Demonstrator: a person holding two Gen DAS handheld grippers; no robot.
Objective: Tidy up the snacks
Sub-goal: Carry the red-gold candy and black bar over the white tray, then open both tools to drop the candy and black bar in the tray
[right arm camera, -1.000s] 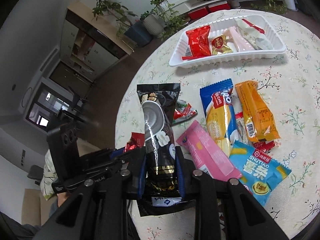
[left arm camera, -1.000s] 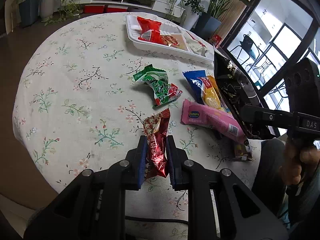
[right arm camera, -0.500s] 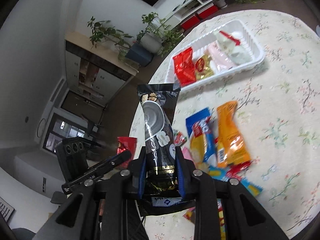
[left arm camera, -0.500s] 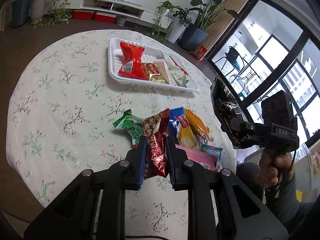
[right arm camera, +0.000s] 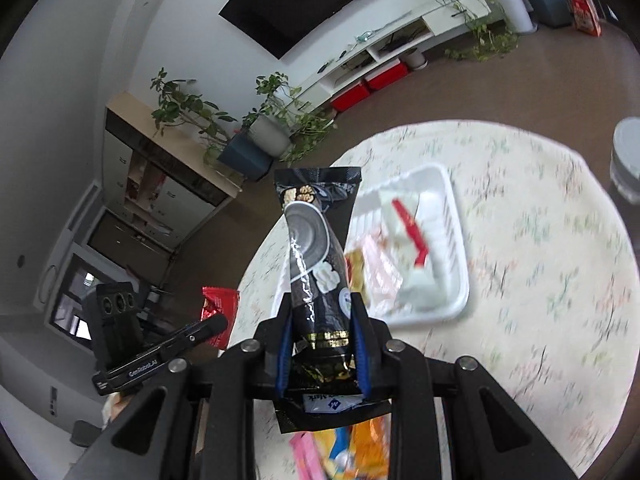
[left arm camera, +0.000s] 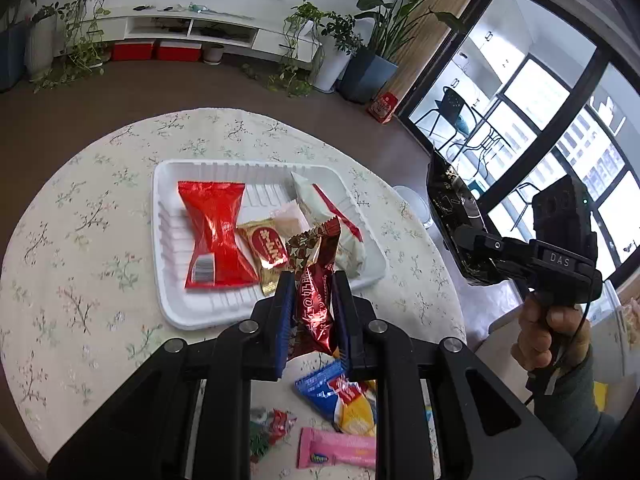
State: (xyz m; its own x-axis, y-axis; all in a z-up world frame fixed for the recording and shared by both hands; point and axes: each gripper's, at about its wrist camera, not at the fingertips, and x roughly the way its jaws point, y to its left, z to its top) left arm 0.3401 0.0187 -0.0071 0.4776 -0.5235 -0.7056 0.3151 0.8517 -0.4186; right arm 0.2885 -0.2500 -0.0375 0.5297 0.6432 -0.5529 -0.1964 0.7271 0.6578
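Note:
My left gripper is shut on a dark red snack packet, held in the air just above the near edge of the white tray. The tray holds a bright red packet, a gold candy and white packets. My right gripper is shut on a long black snack packet, raised above the table near the tray. That black packet also shows in the left wrist view, right of the tray.
Loose snacks lie on the floral tablecloth below my left gripper: a blue and yellow packet, a pink bar and a green and red packet. A white-lidded jar stands at the table's right edge.
Both grippers have risen from the table and moved forward to the tray, each still holding its packet. The loose snacks now lie beneath and behind them.

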